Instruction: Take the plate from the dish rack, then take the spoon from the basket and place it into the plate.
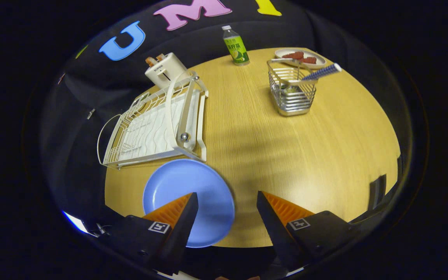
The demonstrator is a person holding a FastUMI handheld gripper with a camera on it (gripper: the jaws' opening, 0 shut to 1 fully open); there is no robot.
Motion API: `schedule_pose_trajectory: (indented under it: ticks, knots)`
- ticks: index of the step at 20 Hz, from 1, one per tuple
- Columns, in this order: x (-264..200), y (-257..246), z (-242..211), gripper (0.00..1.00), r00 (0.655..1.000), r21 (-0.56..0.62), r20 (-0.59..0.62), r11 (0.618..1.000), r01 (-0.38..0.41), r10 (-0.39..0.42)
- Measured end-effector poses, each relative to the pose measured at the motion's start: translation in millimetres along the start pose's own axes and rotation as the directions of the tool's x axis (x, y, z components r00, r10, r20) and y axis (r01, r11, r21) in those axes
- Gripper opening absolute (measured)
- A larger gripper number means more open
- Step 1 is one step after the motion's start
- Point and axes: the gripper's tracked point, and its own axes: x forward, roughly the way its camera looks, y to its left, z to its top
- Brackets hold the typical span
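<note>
A round blue plate [187, 194] lies flat on the wooden table [286, 155], just in front of the white wire dish rack [154, 126]. My gripper [227, 200] hovers above the table's near side, open, with nothing between its fingers. The left finger [179, 217] overlaps the plate's near part in the view; the right finger [276, 217] is over bare wood. Far beyond the fingers stands a metal wire basket [292, 91] holding a spoon [317, 74] with a blue-and-white striped handle that leans out to the right.
A white toaster [165, 69] stands behind the dish rack. A green drink bottle [235, 46] is at the table's far edge. Behind the basket a small plate [301, 57] holds reddish food. Bare wood stretches between rack and basket.
</note>
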Motion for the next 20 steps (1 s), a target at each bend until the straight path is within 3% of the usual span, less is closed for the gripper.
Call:
schedule_pose_trajectory:
  ticks: [5, 9, 16, 20]
  knots:
    - [-59.6, -9.8, 87.8, 0.94, 0.971, -0.183, 0.234, 0.983, -0.003, 0.046]
    - [-76.2, -48.0, 148.8, 0.94, 0.942, -0.304, 0.337, 0.947, 0.099, 0.009]
    - [-23.5, -127.1, 169.9, 0.86, 0.961, -0.359, 0.265, 0.916, 0.177, -0.082]
    - [0.0, -140.6, 157.8, 0.72, 0.982, -0.375, 0.176, 0.918, 0.131, -0.068]
